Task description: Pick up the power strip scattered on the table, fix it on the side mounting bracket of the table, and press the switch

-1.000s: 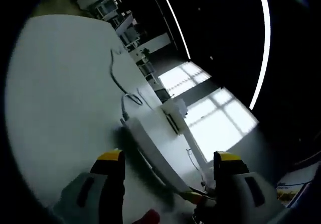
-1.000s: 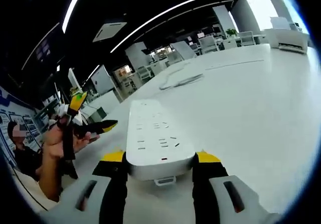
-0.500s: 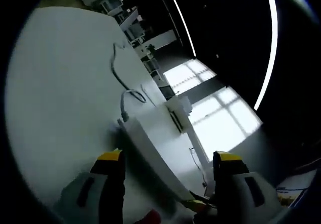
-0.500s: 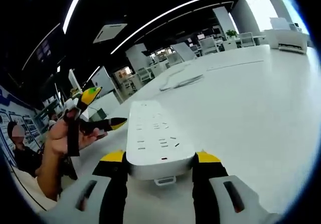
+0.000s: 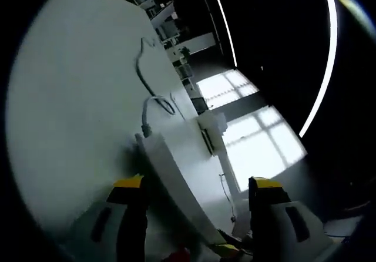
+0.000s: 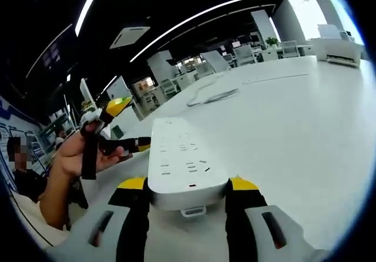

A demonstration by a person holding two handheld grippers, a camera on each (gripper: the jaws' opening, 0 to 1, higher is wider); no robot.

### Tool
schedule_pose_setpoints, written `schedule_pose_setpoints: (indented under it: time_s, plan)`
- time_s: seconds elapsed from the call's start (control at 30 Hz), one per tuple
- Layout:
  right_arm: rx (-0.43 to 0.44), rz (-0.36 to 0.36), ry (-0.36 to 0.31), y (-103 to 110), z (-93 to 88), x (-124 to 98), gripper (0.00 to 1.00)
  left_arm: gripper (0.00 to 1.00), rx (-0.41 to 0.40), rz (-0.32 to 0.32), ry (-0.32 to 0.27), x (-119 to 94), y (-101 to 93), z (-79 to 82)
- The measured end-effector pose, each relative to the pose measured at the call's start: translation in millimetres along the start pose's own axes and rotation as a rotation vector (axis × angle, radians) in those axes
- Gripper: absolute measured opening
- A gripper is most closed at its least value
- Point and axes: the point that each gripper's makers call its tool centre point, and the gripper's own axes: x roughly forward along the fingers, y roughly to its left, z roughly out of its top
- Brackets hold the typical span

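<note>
My right gripper [image 6: 187, 187] clamps the near end of the strip [image 6: 183, 159], lifted over the table [image 6: 305, 121]; my left gripper [image 5: 197, 187] hangs open beside it. The hold is short, so I think the far end, dragged by its cord [image 5: 148, 112], could twist loose.

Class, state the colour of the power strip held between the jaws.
White; the power strip shows best in the right gripper view.

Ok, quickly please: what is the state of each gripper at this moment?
Left gripper: open, holding nothing, its jaws standing either side of the power strip.
Right gripper: shut on the near end of the power strip.
</note>
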Motion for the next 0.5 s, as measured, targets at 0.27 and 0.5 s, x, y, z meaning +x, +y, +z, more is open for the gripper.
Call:
schedule_pose_setpoints:
  time_s: [0.27, 0.5]
  plan:
    - [-0.002, 0.001, -0.002, -2, 1.6, 0, 0.46, 0.74, -0.051, 0.009, -0.025, 11, 13.6, 16.5]
    - [-0.001, 0.003, -0.003, -1, 1.7, 0, 0.46, 0.73, -0.102, -0.014, -0.019, 18, 14.1, 18.2]
